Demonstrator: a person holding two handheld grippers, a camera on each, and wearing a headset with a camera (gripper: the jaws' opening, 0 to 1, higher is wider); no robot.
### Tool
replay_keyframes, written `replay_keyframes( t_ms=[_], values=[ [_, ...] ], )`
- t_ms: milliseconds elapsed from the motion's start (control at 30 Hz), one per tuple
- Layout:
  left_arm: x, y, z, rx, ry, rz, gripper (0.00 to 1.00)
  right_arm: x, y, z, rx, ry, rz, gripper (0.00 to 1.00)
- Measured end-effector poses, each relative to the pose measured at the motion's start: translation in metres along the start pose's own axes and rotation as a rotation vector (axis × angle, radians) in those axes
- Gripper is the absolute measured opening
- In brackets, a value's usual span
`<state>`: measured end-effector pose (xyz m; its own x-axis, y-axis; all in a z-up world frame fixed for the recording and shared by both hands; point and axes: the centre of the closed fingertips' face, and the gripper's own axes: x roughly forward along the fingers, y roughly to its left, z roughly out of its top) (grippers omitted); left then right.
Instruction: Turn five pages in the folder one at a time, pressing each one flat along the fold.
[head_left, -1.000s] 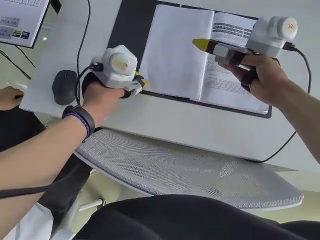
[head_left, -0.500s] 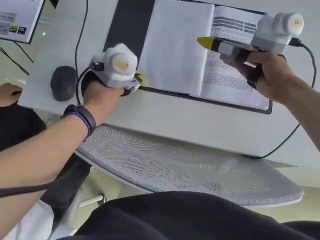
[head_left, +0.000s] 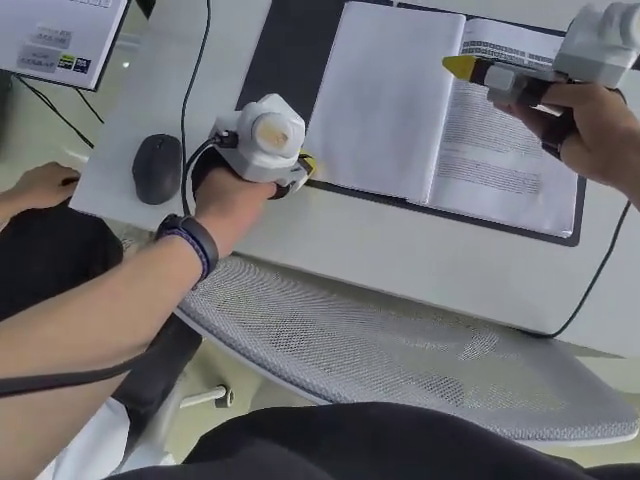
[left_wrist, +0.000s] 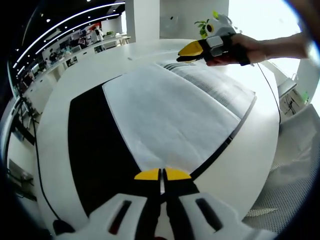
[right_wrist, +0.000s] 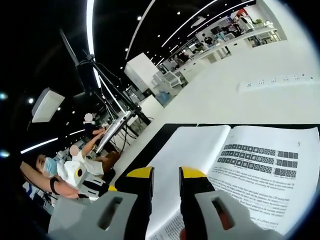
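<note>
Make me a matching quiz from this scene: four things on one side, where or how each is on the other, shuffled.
1 left gripper
2 right gripper
3 mouse
4 printed page

A right half of the open folder
B jaws shut, at the folder's near edge
C jaws apart, held above the folder
D on the desk, left of the folder

Pairs: 1-B; 2-C; 3-D; 4-A

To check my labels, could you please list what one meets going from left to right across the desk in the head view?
Screen, mouse, left gripper, blank page, printed page.
</note>
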<state>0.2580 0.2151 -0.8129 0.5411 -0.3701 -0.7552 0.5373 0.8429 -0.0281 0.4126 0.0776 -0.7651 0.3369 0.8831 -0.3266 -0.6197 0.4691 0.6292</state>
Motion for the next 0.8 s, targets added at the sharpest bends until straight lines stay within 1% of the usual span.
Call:
replay_keyframes(
  t_ms=[67, 100, 133, 233, 300, 400, 533, 800],
  values=[
    [0.000, 0.000, 0.000, 0.000, 0.001, 0.001, 0.00, 0.002, -0.003, -0.005, 0.010, 0.007, 0.000, 0.18],
    [0.000, 0.000, 0.000, 0.001, 0.002, 0.001, 0.00, 0.003, 0.000, -0.010, 0.015, 0.014, -0.001, 0.18],
    [0.000, 0.000, 0.000, 0.000, 0.004, 0.001, 0.00, 0.004, -0.002, -0.014, 0.022, 0.021, -0.001, 0.17],
    [0.000, 0.000, 0.000, -0.002, 0.005, -0.001, 0.00, 0.009, -0.004, -0.023, 0.025, 0.039, 0.011, 0.15],
    [0.001, 0.002, 0.000, -0.005, 0.004, -0.001, 0.00, 0.011, -0.003, -0.028, 0.030, 0.048, 0.020, 0.14],
    [0.002, 0.003, -0.001, -0.004, 0.006, 0.000, 0.00, 0.012, -0.005, -0.029, 0.048, 0.039, 0.028, 0.09],
    [0.004, 0.005, -0.001, -0.001, 0.009, -0.003, 0.00, 0.012, -0.010, -0.028, 0.060, 0.024, 0.018, 0.02],
    [0.001, 0.003, -0.001, -0.001, 0.005, 0.001, 0.00, 0.012, -0.010, -0.028, 0.048, 0.025, 0.018, 0.00]
  ],
)
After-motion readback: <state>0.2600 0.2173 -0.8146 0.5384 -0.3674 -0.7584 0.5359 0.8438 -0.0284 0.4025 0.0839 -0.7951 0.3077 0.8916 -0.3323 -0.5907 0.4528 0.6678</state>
